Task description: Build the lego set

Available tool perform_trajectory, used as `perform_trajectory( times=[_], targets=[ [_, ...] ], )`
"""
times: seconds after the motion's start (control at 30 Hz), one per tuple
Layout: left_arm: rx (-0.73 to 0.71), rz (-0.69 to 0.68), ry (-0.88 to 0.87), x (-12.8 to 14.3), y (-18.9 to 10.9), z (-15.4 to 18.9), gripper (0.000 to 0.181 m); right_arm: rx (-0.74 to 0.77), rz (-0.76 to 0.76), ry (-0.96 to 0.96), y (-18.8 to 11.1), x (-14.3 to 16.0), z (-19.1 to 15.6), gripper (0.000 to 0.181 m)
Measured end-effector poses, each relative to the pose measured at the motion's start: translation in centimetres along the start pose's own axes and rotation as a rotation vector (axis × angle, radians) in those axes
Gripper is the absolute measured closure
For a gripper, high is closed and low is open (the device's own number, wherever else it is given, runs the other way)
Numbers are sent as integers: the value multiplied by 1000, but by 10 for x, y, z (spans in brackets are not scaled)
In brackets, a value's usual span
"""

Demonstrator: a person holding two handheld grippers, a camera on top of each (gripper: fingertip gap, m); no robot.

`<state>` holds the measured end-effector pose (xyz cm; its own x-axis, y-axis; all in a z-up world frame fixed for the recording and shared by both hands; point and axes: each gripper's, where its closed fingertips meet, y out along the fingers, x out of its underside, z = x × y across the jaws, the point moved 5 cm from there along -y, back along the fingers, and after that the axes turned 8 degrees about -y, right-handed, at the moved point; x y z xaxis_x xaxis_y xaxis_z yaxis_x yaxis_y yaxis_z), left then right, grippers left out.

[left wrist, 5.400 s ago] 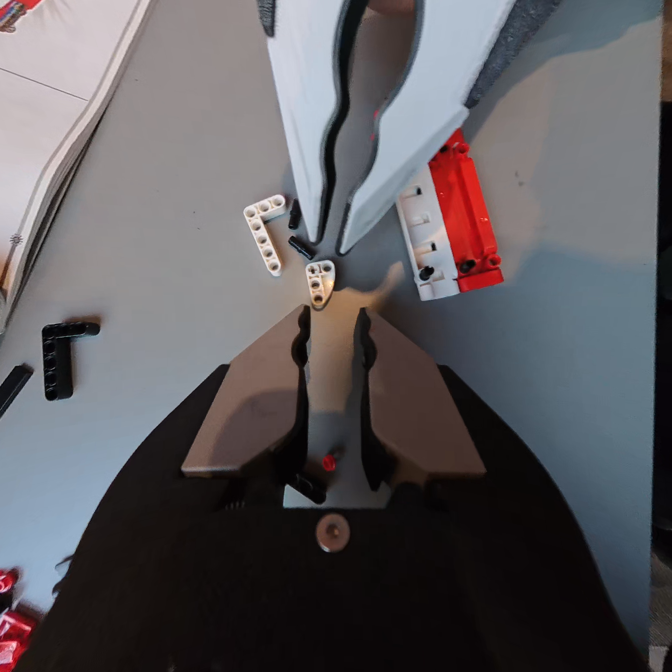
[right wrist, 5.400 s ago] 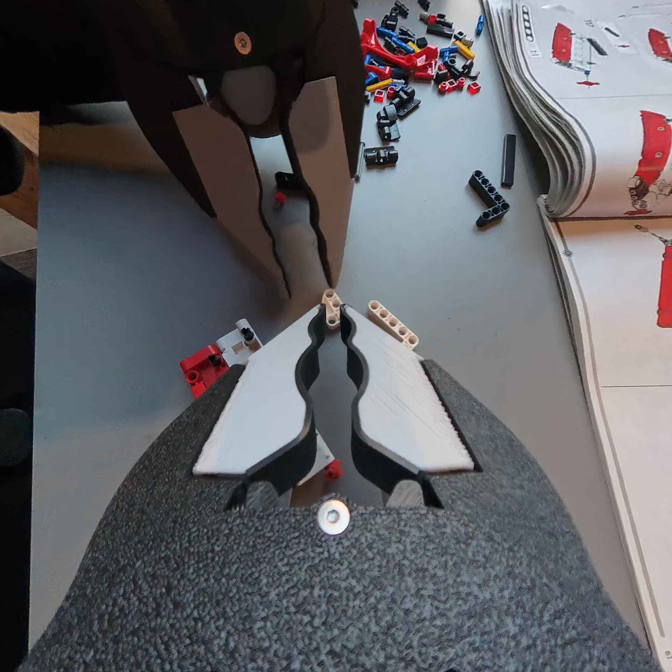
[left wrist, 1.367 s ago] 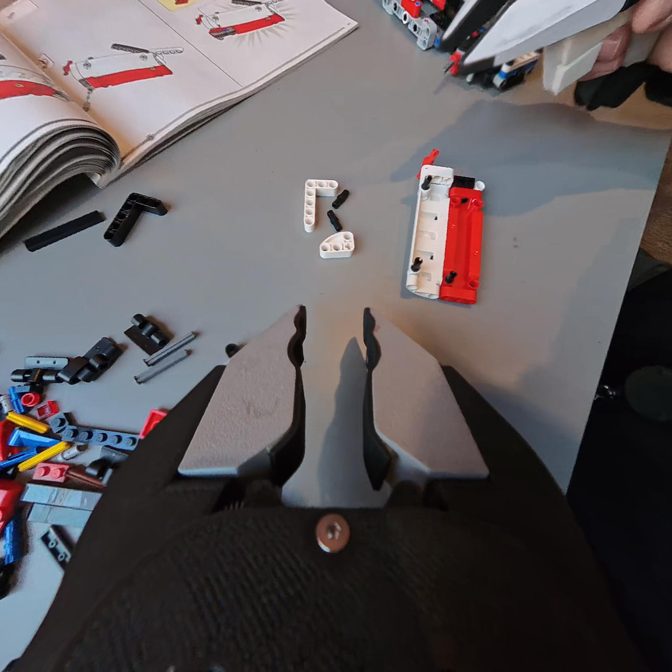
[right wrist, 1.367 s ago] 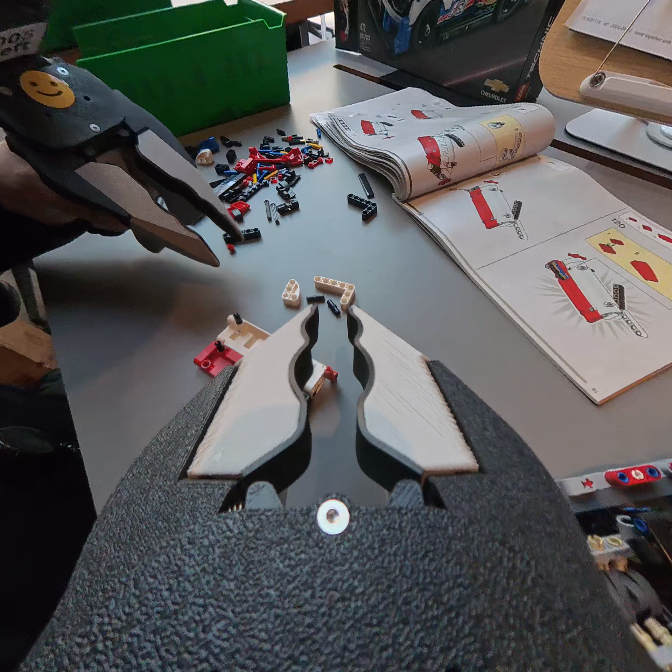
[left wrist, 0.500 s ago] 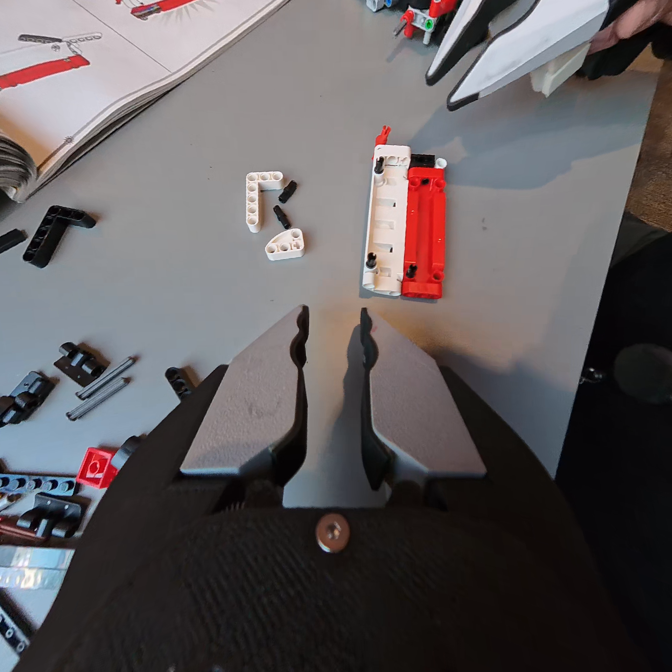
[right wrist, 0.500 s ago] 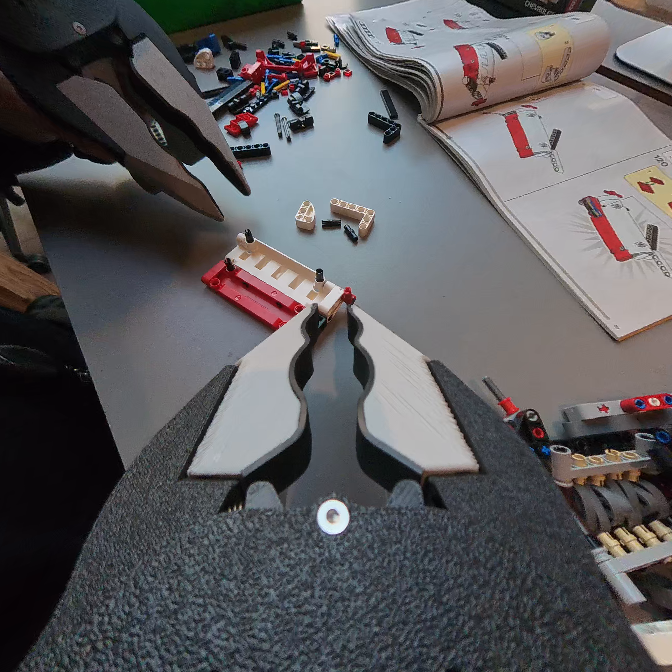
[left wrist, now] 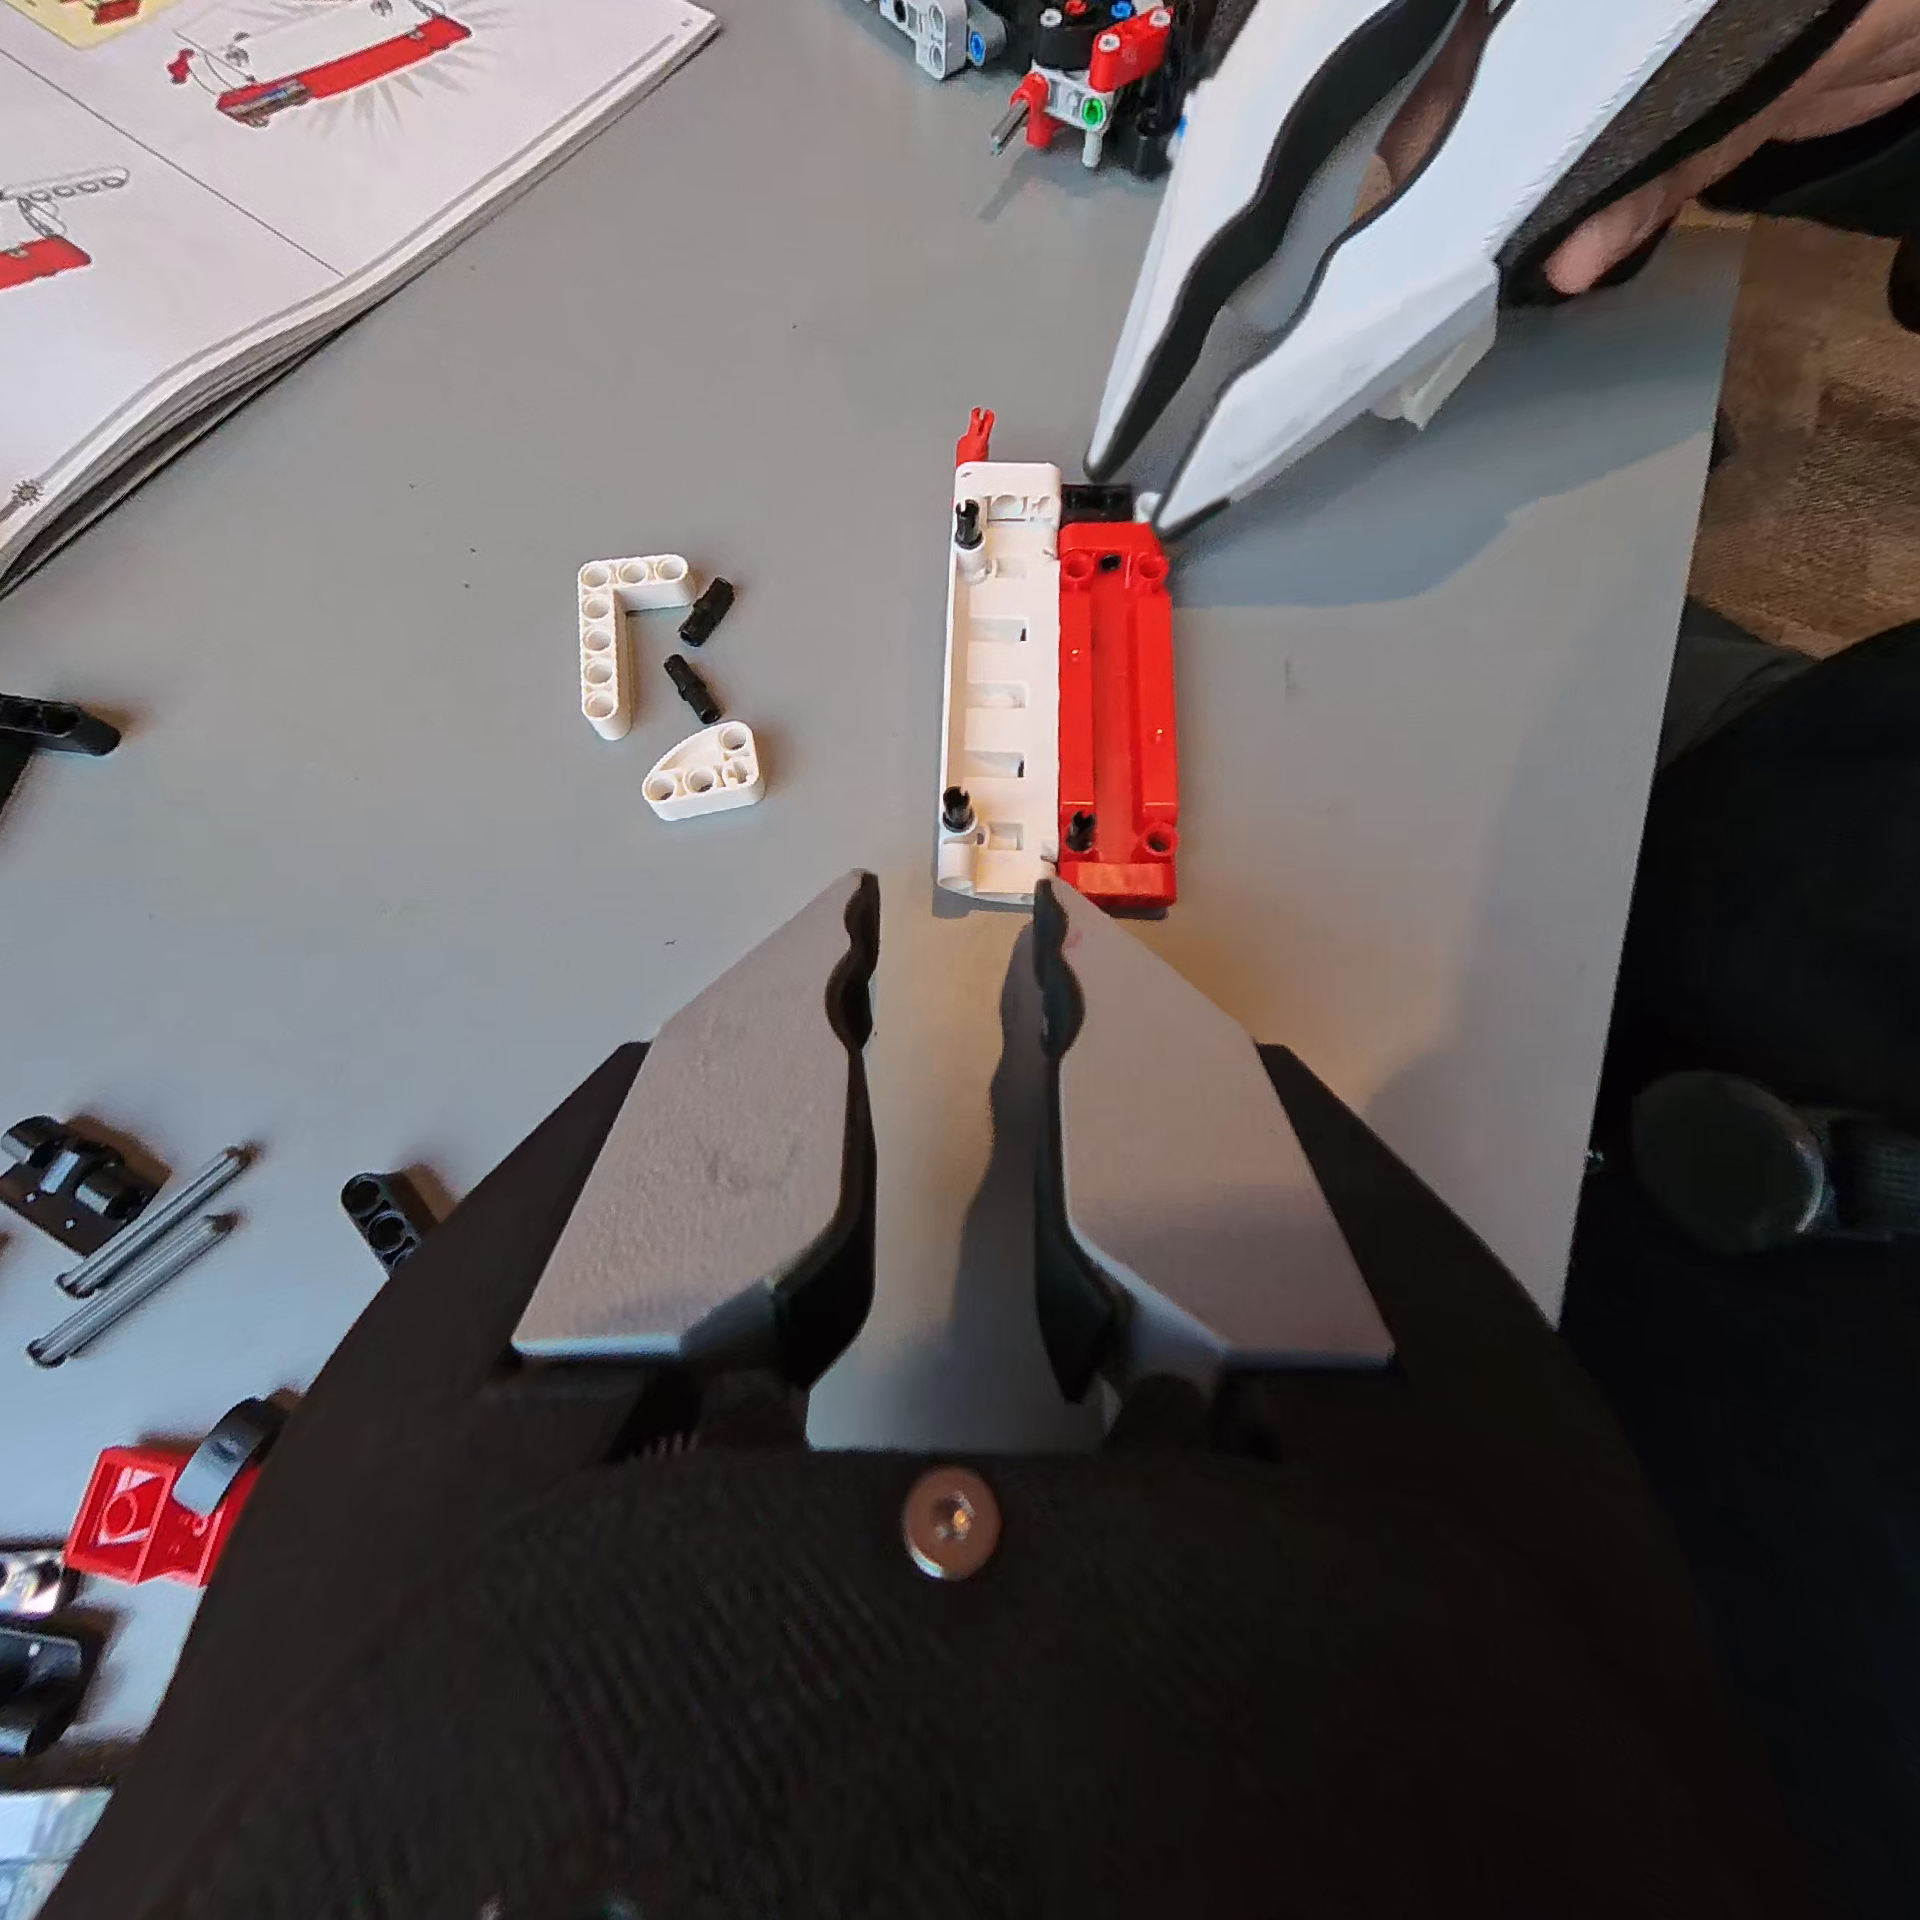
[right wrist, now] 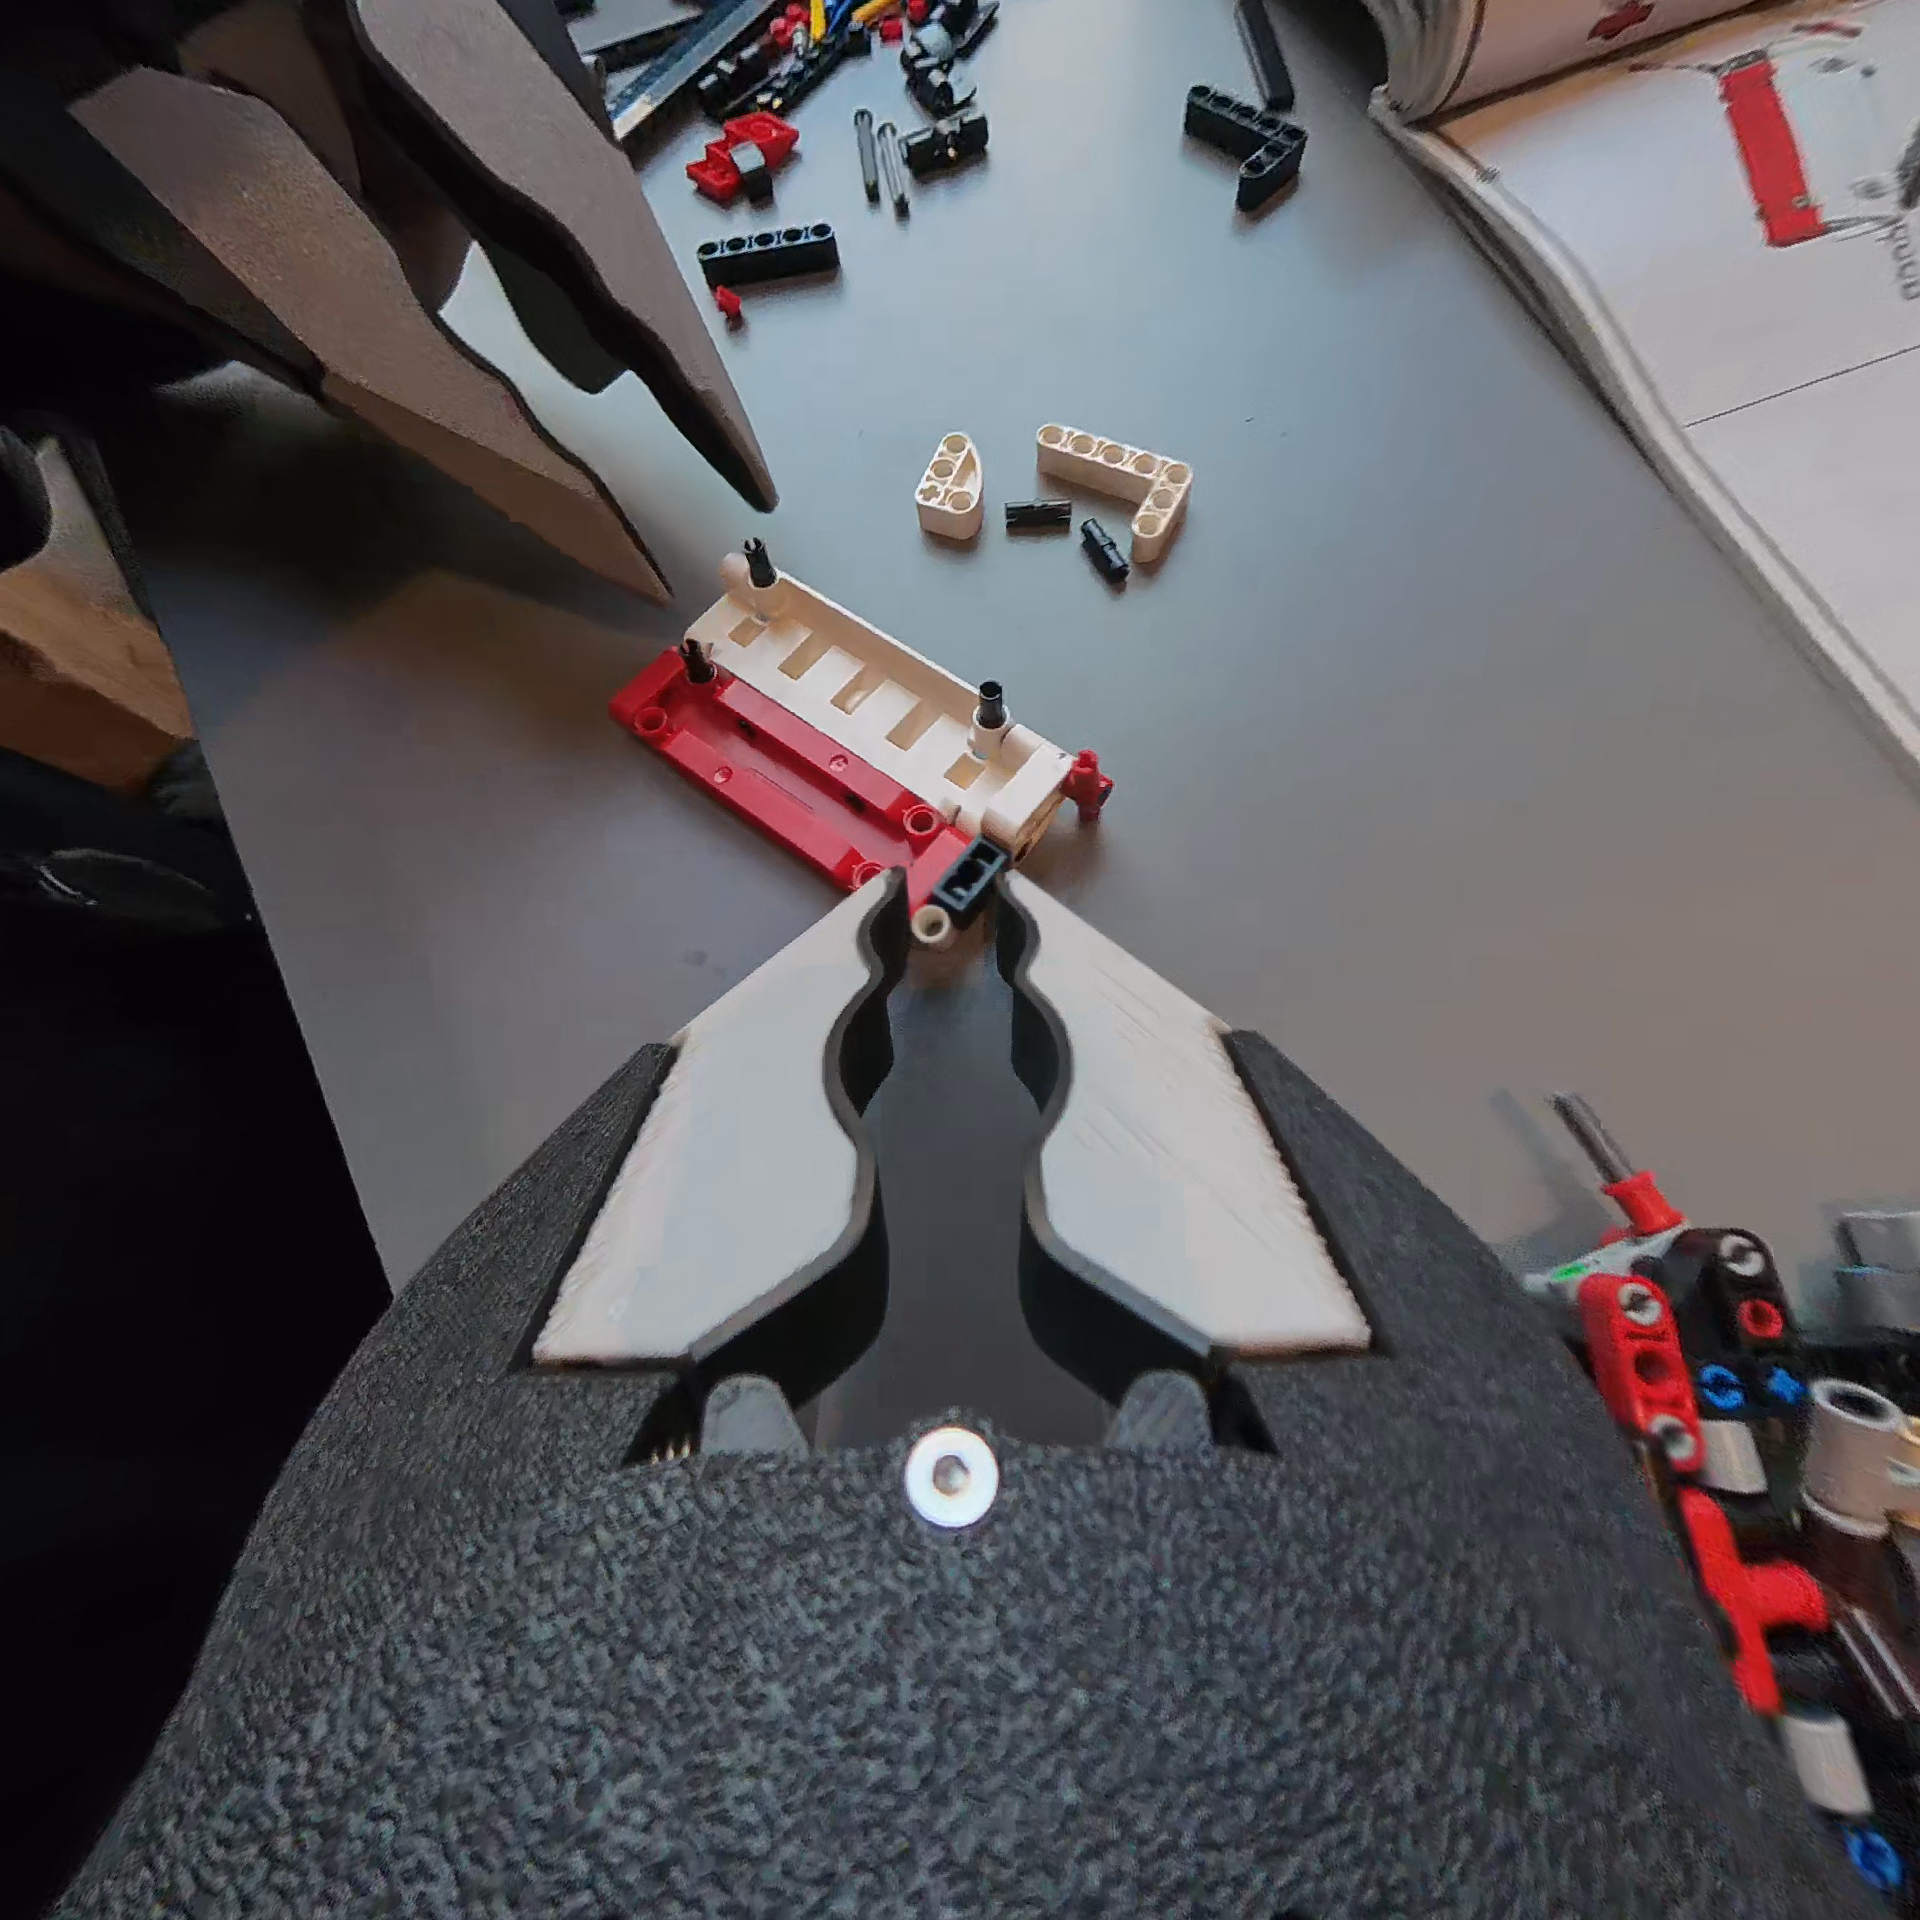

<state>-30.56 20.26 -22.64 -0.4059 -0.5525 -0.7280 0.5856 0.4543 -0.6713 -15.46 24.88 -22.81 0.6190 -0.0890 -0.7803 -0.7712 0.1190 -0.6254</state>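
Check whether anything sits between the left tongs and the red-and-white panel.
Nothing visible does. The left tongs are open right at the near end of the panel, with only bare table between. The right tongs are at its far end, clear of that path.

Bare grey table lies open between the red-and-white panel assembly and the white L-beam; loose black pins clutter beside the beam.
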Motion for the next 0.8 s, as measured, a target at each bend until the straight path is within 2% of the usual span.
perform_trajectory(
  times=[0.23, 0.43, 0.67, 0.8],
  targets=[
    [-17, -16, -7, 2, 1, -4, 156, -45, 4, -56, 6, -7, -15, 165],
    [12, -29, 10, 2, 1, -1, 157, 13, 12, -107, -13, -3, 7, 165],
    [86, -53, 22, 2, 2, -3, 160, -59, -21, -369, -8, -25, 24, 171],
    [122, -66, 43, 2, 1, -5, 162, -126, -71, -493, 3, -33, 27, 163]
  ],
)
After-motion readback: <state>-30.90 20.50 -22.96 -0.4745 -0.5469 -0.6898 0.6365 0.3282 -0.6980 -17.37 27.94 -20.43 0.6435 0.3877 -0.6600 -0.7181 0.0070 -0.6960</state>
